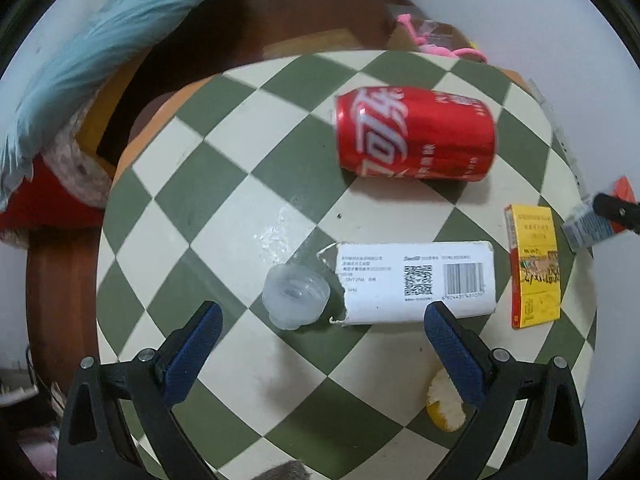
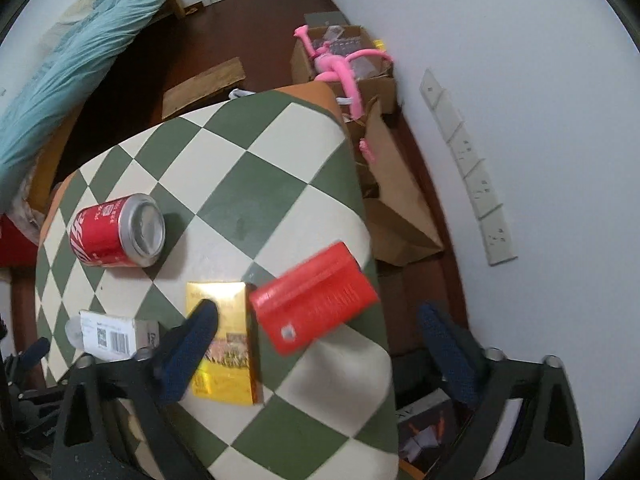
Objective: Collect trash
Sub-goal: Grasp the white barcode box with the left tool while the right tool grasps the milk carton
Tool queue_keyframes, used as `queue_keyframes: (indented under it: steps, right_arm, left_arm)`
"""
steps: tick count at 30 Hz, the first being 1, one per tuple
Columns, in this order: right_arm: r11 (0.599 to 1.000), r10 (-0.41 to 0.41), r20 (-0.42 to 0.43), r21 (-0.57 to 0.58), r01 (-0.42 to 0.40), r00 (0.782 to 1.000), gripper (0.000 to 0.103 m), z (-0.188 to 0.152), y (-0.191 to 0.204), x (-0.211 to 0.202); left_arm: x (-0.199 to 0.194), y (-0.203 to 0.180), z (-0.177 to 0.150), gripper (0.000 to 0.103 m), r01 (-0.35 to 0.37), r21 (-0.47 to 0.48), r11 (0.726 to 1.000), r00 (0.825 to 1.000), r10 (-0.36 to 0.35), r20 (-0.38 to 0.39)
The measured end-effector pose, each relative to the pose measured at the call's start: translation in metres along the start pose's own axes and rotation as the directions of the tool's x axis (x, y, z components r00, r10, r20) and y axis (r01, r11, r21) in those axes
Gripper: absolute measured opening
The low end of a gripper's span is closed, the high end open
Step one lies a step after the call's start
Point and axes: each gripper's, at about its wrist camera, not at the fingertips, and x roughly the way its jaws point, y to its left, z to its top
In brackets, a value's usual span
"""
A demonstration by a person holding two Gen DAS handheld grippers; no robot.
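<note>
A red cola can (image 1: 414, 133) lies on its side on the green and cream checkered table (image 1: 224, 200). A white labelled box (image 1: 416, 282) and a crumpled clear plastic cup (image 1: 295, 295) lie just ahead of my open left gripper (image 1: 320, 316). A yellow cigarette pack (image 1: 534, 266) lies to the right, a piece of peel (image 1: 446, 402) near my right finger. In the right wrist view my right gripper (image 2: 320, 320) is open, and a red pack (image 2: 314, 300) lies between its fingers at the table (image 2: 280, 152) edge, beside the yellow pack (image 2: 226, 344) and the can (image 2: 118, 230).
A brown paper bag (image 2: 394, 204) stands on the floor by the table's right edge. A cardboard box with a pink toy (image 2: 340, 66) sits against the white wall. A bed with blue bedding (image 2: 64, 64) is at the left.
</note>
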Motion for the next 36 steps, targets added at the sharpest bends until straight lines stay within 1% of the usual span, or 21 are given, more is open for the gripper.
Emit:
queue_keyframes:
  steps: [1,2,3,5,6,8,10,12,13,15,16,17,18,19,21,23,27,28,30,33,36]
  right_arm:
    - [1.000,0.010,-0.001,-0.002,-0.010,1.000,0.067,0.001,-0.001,0.004]
    - [1.000,0.023,-0.001,-0.006,-0.023,1.000,0.060,0.002,-0.001,0.008]
    - [1.000,0.027,0.001,-0.008,-0.027,1.000,0.061,0.001,-0.001,0.010]
    - [0.999,0.041,0.008,0.000,-0.041,0.999,0.061,-0.003,-0.002,0.007]
    - [0.999,0.048,0.001,0.005,-0.048,0.999,0.061,-0.006,-0.003,0.005]
    - [0.999,0.042,-0.048,0.001,-0.042,0.998,0.061,-0.015,-0.002,0.000]
    - [0.999,0.042,-0.090,-0.021,-0.044,0.995,0.061,-0.023,-0.001,-0.005]
    - [0.997,0.051,-0.157,-0.046,-0.059,0.986,0.061,-0.029,0.001,-0.007]
    - [0.996,0.058,-0.192,-0.054,-0.069,0.980,0.061,-0.032,0.002,-0.007]
    - [0.995,0.074,-0.236,-0.054,-0.089,0.969,0.061,-0.034,0.001,-0.006]
    - [0.995,0.078,-0.260,-0.046,-0.093,0.963,0.061,-0.036,0.001,-0.004]
    - [0.995,0.076,-0.279,-0.044,-0.092,0.957,0.061,-0.037,0.000,-0.001]
    - [0.995,0.073,-0.290,-0.042,-0.089,0.954,0.061,-0.037,-0.001,0.001]
    - [0.995,0.077,-0.304,-0.034,-0.091,0.950,0.061,-0.037,-0.002,0.006]
    - [0.995,0.090,-0.302,-0.017,-0.100,0.949,0.062,-0.034,-0.002,0.010]
    - [0.995,0.097,-0.286,-0.003,-0.102,0.953,0.062,-0.029,-0.001,0.015]
    - [0.991,0.130,-0.255,0.022,-0.129,0.958,0.063,-0.025,0.005,0.031]
    - [0.993,0.118,-0.226,0.010,-0.119,0.967,0.062,-0.024,0.008,0.032]
    - [0.997,0.077,-0.184,-0.019,-0.081,0.980,0.061,-0.024,0.016,0.032]
    - [0.996,0.080,-0.152,-0.019,-0.084,0.985,0.061,-0.024,0.023,0.028]
    - [0.996,0.087,-0.094,-0.024,-0.090,0.992,0.061,-0.028,0.029,0.009]
  left_arm:
    - [-0.001,-0.002,0.001,0.103,-0.002,0.026,1.000,1.000,0.002,0.010]
    - [-0.006,-0.008,0.000,0.103,-0.006,0.086,0.996,0.999,0.003,0.032]
    - [-0.009,-0.012,0.000,0.103,-0.010,0.138,0.990,0.999,0.003,0.051]
    - [-0.016,-0.028,-0.003,0.103,-0.036,0.286,0.958,0.995,0.008,0.098]
    - [-0.017,-0.035,-0.005,0.103,-0.056,0.347,0.936,0.993,0.017,0.114]
    - [-0.016,-0.051,-0.008,0.102,-0.089,0.487,0.869,0.990,0.025,0.136]
    - [-0.009,-0.066,-0.010,0.102,-0.092,0.595,0.798,0.992,0.022,0.123]
    - [0.002,-0.077,-0.012,0.102,-0.085,0.671,0.736,0.995,0.026,0.097]
    - [0.007,-0.081,-0.011,0.102,-0.085,0.692,0.716,0.995,0.031,0.091]
    - [0.015,-0.087,-0.010,0.102,-0.067,0.719,0.692,0.998,0.032,0.063]
    - [0.020,-0.089,-0.008,0.095,-0.051,0.728,0.683,0.999,0.021,0.050]
    - [0.022,-0.091,-0.007,0.082,-0.040,0.733,0.679,0.999,0.011,0.044]
    - [0.025,-0.092,-0.006,0.072,-0.031,0.735,0.678,0.999,0.008,0.034]
    - [0.026,-0.092,-0.005,0.068,-0.024,0.732,0.681,1.000,0.007,0.026]
    - [0.023,-0.091,-0.004,0.065,-0.007,0.724,0.690,0.999,-0.018,0.027]
    - [0.021,-0.088,-0.003,0.061,-0.015,0.712,0.702,0.999,-0.017,0.039]
    - [0.013,-0.077,0.000,0.057,-0.020,0.647,0.762,0.998,-0.019,0.052]
    - [0.008,-0.072,0.002,0.055,-0.017,0.616,0.788,0.998,-0.029,0.064]
    - [0.001,-0.064,0.003,0.054,-0.013,0.573,0.819,0.996,-0.041,0.082]
    - [-0.014,-0.050,0.002,0.052,-0.012,0.492,0.871,0.991,-0.055,0.121]
    - [-0.023,-0.033,0.000,0.051,-0.005,0.420,0.908,0.989,-0.058,0.138]
